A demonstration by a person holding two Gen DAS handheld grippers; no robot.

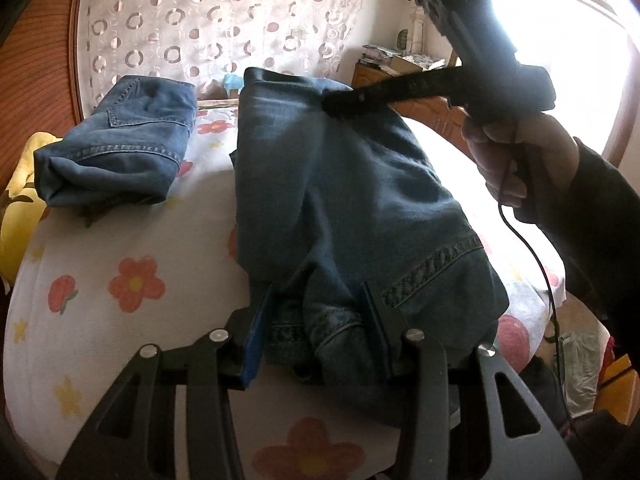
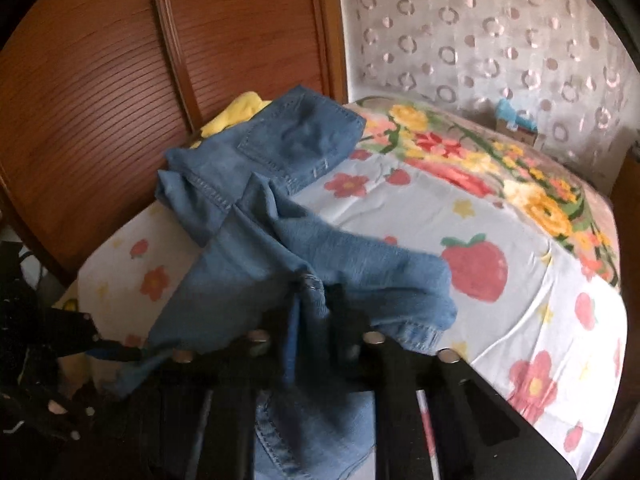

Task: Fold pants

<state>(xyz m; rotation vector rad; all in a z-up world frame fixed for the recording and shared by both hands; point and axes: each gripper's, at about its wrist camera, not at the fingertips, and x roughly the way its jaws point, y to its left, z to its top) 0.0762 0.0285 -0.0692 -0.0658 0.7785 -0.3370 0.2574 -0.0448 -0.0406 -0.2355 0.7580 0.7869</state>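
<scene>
A pair of blue jeans (image 1: 340, 200) lies lengthwise on the flowered bed (image 1: 100, 280), held at both ends: left gripper (image 1: 316, 320) clamps the near bunched end, right gripper (image 2: 312, 312) the far (a second folded pair lies beside).

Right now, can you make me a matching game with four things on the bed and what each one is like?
Things:
1. jeans being folded
2. second pair of jeans
3. yellow cloth
4. bedsheet

Descriptions:
A. white, printed with flowers and strawberries
B. already folded, lying alone beside the wooden panel
C. gripped at both ends, by the left gripper and the right gripper
D. peeking out from behind folded denim

Pairs: 1-C, 2-B, 3-D, 4-A
</scene>
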